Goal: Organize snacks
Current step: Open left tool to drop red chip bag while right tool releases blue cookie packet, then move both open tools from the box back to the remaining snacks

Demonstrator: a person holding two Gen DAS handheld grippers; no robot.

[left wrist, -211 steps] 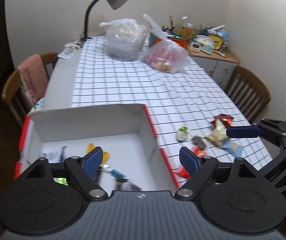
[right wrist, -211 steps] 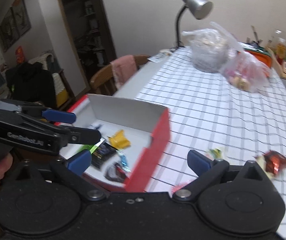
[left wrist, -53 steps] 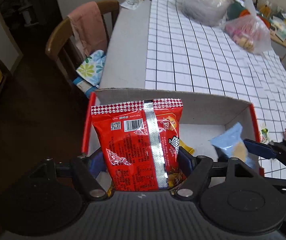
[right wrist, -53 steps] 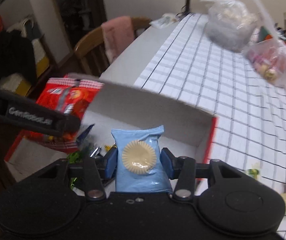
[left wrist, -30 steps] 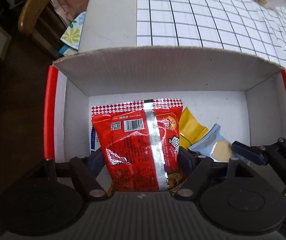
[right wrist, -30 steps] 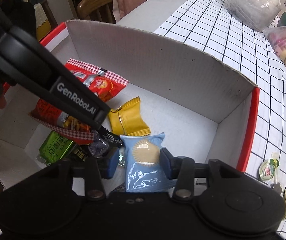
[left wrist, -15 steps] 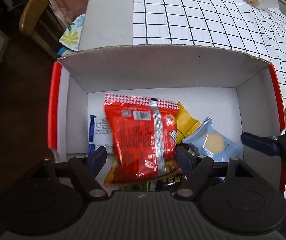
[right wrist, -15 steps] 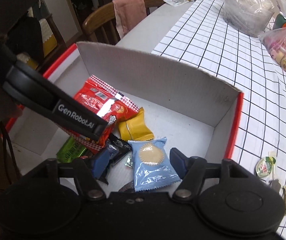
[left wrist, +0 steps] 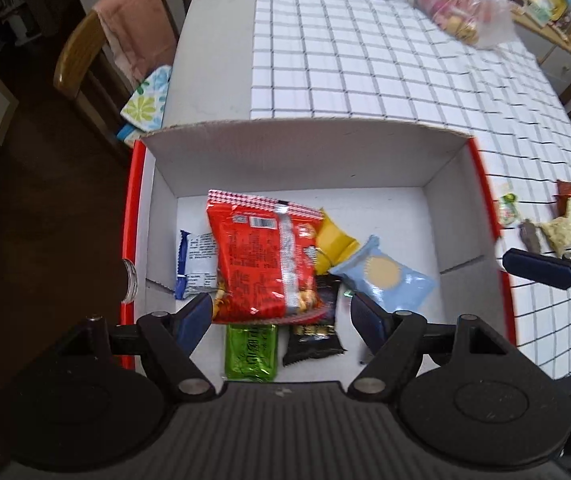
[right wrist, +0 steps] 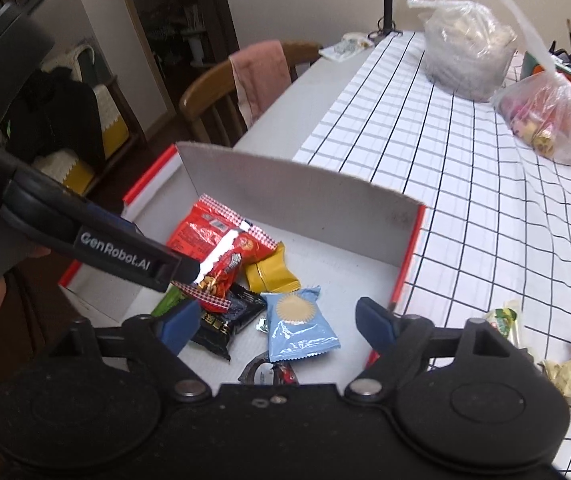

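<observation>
the large red foil snack bag [left wrist: 263, 256] lies flat in the red-edged white cardboard box [left wrist: 305, 152], long axis running 12 to 6, checkered end at 12. one light blue cookie packet [right wrist: 295, 328] lies at its 4 o'clock, with four wrappers left on the checked desk [left wrist: 365, 60]. the left gripper [left wrist: 281, 312] jaws stand apart, empty; the right gripper [right wrist: 275, 326] jaws have just been opening, wide and clear of the packet.

Inside the box [left wrist: 429, 168]: large packet [left wrist: 263, 256] overlapping neighbours, biscuit packet [left wrist: 385, 276] right of it. On the tablecloth [left wrist: 365, 72] beyond the box's right wall: loose wrappers [left wrist: 561, 228].
</observation>
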